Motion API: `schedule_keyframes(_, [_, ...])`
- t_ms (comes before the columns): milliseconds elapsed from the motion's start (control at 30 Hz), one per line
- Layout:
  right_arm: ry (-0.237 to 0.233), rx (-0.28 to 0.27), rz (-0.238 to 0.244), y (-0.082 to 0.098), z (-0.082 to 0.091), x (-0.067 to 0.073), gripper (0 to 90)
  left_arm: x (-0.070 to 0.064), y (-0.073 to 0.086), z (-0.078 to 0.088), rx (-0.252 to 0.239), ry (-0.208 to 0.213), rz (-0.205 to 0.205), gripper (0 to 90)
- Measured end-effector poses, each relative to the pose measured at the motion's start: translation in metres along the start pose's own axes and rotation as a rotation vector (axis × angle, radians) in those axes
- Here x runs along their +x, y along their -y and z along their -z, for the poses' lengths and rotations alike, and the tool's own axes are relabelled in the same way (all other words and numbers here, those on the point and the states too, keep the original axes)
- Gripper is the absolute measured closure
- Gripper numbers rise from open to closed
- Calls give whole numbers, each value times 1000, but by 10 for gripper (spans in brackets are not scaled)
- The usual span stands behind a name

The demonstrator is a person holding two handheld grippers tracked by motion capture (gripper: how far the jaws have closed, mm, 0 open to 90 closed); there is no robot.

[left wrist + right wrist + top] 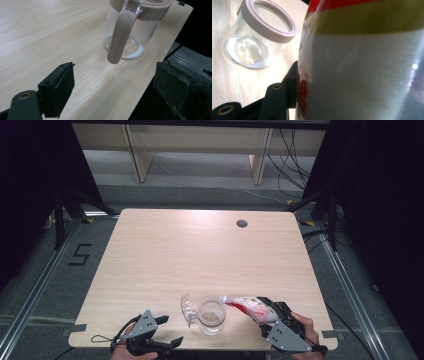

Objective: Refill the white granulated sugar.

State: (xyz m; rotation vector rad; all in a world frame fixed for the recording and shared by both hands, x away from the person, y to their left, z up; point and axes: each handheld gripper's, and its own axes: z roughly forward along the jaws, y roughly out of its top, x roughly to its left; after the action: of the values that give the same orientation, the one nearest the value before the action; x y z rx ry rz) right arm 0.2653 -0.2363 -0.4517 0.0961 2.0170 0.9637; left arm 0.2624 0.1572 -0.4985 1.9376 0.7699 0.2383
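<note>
A clear glass jar [211,317] with a pale pink rim stands near the table's front edge, its clear lid [187,309] flipped open to the left. A little white powder lies on its bottom [247,51]. In the left gripper view the jar [130,37] is just ahead, a pink strap [121,37] hanging down its side. My left gripper [172,329] [112,85] rests left of the jar, open, with nothing between its jaws. My right gripper [261,311] [352,85] is shut on a clear plastic bag [245,305] [362,65] with red, yellow and white print, tilted toward the jar's mouth.
The light wooden table [200,255] has a round cable hole [242,223] at the back right. The front edge runs just below the jar and both hands. Dark stands and cables flank the table on the grey floor.
</note>
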Motion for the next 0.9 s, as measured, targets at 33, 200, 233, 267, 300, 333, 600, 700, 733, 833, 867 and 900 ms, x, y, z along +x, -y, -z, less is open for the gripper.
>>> schedule_keyframes(33, [2, 2, 1, 0, 0, 0, 475, 0, 0, 0, 5, -2, -1, 164])
schedule_keyframes(200, [0, 4, 17, -1, 0, 0, 475, 0, 0, 1, 6, -5, 5, 164])
schedule_keyframes(233, [8, 8, 29, -1, -1, 1, 475, -1, 0, 1, 7, -7, 15, 164])
schedule_keyframes(267, [5, 19, 20, -1, 0, 2, 475, -1, 0, 1, 3, -7, 19, 164])
schedule_keyframes(300, [-2, 18, 35, -1, -1, 1, 475, -1, 0, 1, 1, -6, 20, 164])
schedule_keyframes(333, [-2, 15, 38, -1, -1, 1, 475, -1, 0, 1, -1, -5, 21, 164])
schedule_keyframes(600, [1, 26, 88, -1, -2, 2, 476, 1, 0, 2, 7, -6, -5, 164])
schedule_keyframes(700, [5, 36, 99, -2, -2, 2, 476, -1, 0, 1, 11, -17, 13, 164])
schedule_keyframes(733, [2, 34, 109, -2, -2, 2, 476, 0, 0, 2, 25, -24, -3, 164])
schedule_keyframes(833, [-1, 45, 136, -3, -3, 3, 476, 1, 0, 1, 2, -5, -6, 164])
schedule_keyframes(867, [-1, 50, 140, -3, -4, 4, 476, 1, -1, 1, 1, -5, -5, 164])
schedule_keyframes(900, [-2, 52, 145, -4, -4, 4, 476, 1, -1, 2, 5, -6, -7, 164])
